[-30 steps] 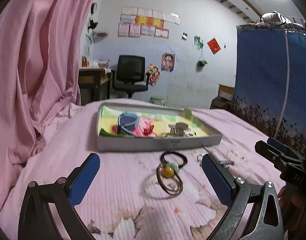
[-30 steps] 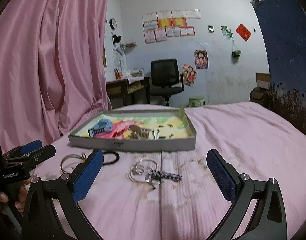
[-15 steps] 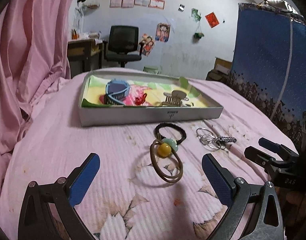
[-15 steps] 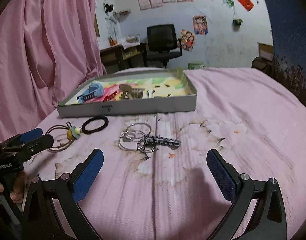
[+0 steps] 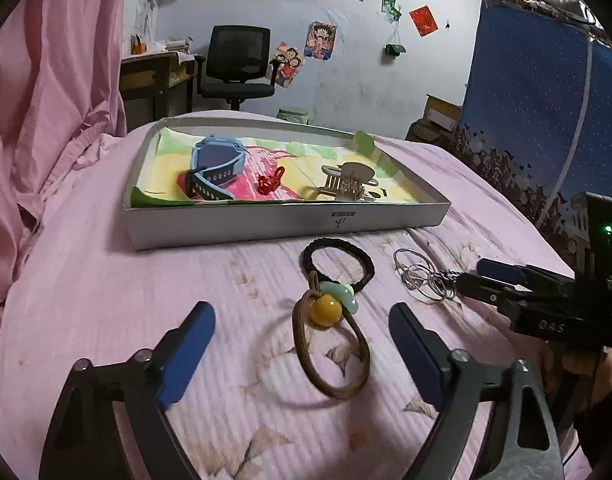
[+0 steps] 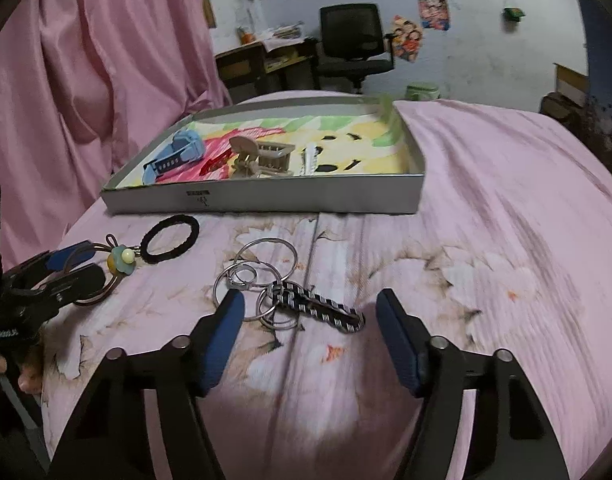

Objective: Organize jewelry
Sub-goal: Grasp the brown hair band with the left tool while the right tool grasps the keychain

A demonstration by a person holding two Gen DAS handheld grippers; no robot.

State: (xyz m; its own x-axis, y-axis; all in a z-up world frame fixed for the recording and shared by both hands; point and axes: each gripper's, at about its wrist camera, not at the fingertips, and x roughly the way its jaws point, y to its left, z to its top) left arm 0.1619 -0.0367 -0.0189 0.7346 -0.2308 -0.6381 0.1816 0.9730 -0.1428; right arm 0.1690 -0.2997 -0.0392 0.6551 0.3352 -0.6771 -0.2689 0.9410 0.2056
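The tray (image 5: 290,226) is sitting on the bed (image 5: 106,300), its long side facing both cameras. Inside it, a blue watch (image 5: 216,170) is lying at the left end, a small red charm (image 5: 270,182) is lying just right of the watch, and a tan hair claw (image 5: 346,186) is resting right of centre on a colourful paper lining; a pale toothed piece beside the claw may be a comb, though the right wrist view is too blurred to be sure.

The bed is wearing a pink floral sheet. Pink curtains (image 5: 46,100) are hanging to the left of the tray, a black chair (image 5: 236,66) and a desk are standing beyond it against a white wall with posters, and a blue starry cloth (image 5: 546,120) is hanging to its right.

Just in front of the tray, a black hair tie (image 5: 338,264) is lying flat, touching a brown hair tie (image 5: 330,354) with a yellow bead, whose loop is stretching away from the tray toward the left gripper (image 5: 302,344). Right of these, the key rings (image 6: 262,276) are lying with a striped strap (image 6: 326,310) whose long axis is running diagonally, away from the tray and rightward.

The left gripper is hovering over the brown tie, its fingers (image 5: 190,344) spread wide around it. The right gripper (image 6: 310,328) is hovering over the rings, fingers (image 6: 398,340) likewise apart, straddling the strap without gripping it.
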